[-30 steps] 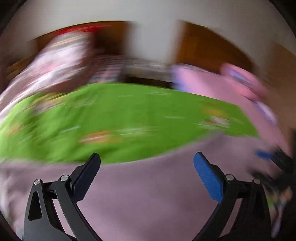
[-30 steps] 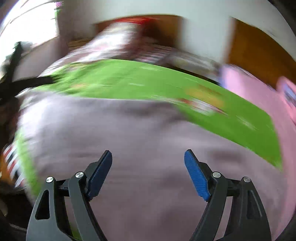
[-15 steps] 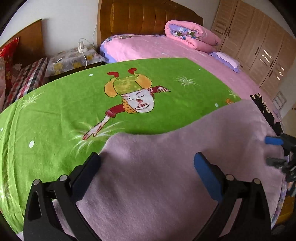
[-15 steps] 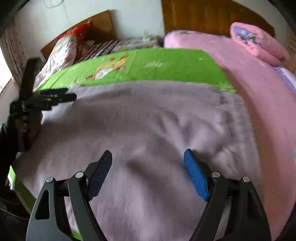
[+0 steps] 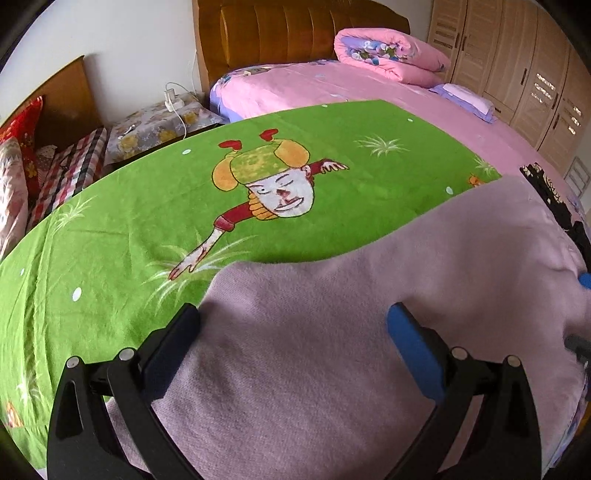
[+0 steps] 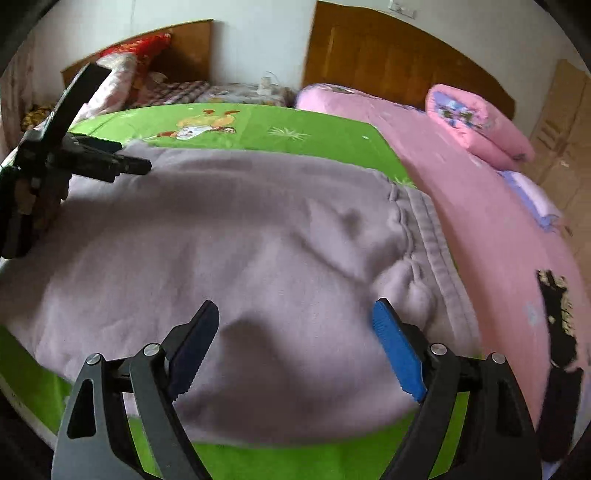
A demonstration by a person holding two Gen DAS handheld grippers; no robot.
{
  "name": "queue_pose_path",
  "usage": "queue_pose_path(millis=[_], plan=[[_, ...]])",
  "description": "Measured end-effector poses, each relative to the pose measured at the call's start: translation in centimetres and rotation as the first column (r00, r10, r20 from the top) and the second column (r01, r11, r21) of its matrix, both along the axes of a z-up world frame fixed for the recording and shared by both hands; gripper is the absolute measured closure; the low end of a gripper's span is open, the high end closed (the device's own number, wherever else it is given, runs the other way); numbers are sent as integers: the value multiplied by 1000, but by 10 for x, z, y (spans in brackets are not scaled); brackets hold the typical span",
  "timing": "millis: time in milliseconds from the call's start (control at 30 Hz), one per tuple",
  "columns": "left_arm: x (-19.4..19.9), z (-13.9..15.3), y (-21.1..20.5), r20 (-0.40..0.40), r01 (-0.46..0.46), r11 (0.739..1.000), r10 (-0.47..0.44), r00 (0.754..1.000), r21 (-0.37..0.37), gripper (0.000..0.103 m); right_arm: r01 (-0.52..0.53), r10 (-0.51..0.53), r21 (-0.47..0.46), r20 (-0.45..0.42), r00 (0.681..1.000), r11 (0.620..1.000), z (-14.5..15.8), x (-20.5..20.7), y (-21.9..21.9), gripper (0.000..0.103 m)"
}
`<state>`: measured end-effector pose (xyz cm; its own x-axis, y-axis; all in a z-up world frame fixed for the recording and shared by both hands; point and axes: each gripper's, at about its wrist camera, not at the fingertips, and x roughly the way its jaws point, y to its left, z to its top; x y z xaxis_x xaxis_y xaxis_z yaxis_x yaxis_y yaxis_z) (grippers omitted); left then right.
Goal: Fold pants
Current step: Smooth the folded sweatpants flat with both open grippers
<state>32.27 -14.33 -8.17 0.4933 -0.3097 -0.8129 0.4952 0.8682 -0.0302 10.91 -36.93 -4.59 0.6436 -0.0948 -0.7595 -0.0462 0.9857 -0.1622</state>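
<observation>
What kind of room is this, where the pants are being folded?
Most likely a bedroom: a bed with a wooden headboard, a rolled pink quilt on it, and wardrobes along the wall. The mauve pants lie on a green sheet.

Left tool [image 5: 293, 325] spread wide over mauve pants [image 5: 369, 332], apparently untouched, on green sheet [image 5: 110, 240].

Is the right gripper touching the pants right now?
Cannot tell. In the right wrist view the right gripper is open over the lilac pants, but whether its fingers rest on the fabric is unclear.
</observation>
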Motion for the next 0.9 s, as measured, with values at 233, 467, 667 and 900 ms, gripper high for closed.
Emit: queue_pose_path(millis=[233,467,667,900], plan=[[-71,48,24,41,7,988,-1,999,-156,2,-136,139,105,-20,990,985,7,-17,57,21],[-114,4,30,-10,4,998,-5,1000,-64,2,-119,134,165,-79,988,979,-17,-36,40,20],[-111,12,52,-23,-60,988,58,998,-146,2,-96,111,139,-104,988,986,-14,-35,46,18],[-133,22,133,-9,-208,946,212,977,-248,2,-173,179,130,-36,983,976,2,-28,84,17]])
